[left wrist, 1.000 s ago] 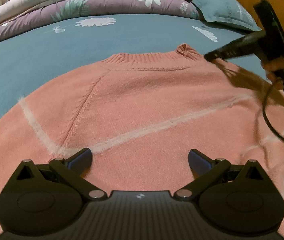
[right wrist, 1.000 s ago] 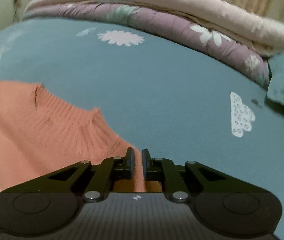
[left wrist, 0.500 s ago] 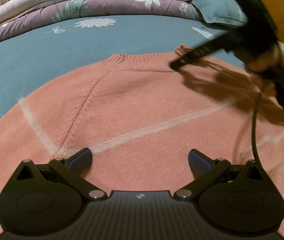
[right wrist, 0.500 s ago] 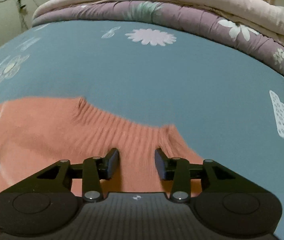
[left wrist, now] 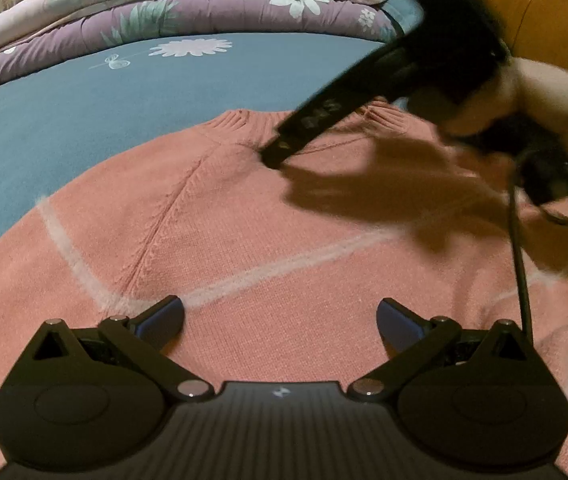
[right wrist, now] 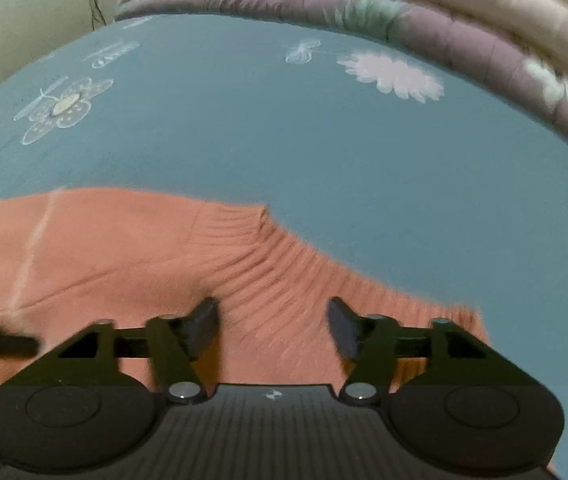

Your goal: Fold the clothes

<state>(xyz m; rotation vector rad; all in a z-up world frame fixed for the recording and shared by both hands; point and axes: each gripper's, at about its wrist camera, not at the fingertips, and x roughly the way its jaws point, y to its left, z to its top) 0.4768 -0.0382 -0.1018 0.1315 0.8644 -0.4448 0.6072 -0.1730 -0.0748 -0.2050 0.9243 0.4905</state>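
While the sweater (left wrist: 268, 240) lies spread flat across the lower half of the left wrist view, no fold is visible in it; the task reads as barely begun, with all folds still to make. The left tool (left wrist: 280, 316) sits at bottom centre, jaws wide apart, nothing between them, sweater knit beneath. The right tool (left wrist: 280, 152) enters from the upper right, blurred, its tip near the collar (left wrist: 244, 120); a hand (left wrist: 524, 96) grips it at the right edge. The bed (left wrist: 144, 96) carries a blue floral sheet; folded quilts (left wrist: 204, 8) lie along the top, wood panelling at upper right.

In the right wrist view, the right tool (right wrist: 272, 324) has just been opening: jaws apart over the ribbed collar (right wrist: 268, 264), not pressing it. The sweater (right wrist: 104, 248) fills the lower left. The blue sheet (right wrist: 284, 140) covers the centre, quilts (right wrist: 444, 12) at upper right, a wall (right wrist: 24, 20) at upper left.
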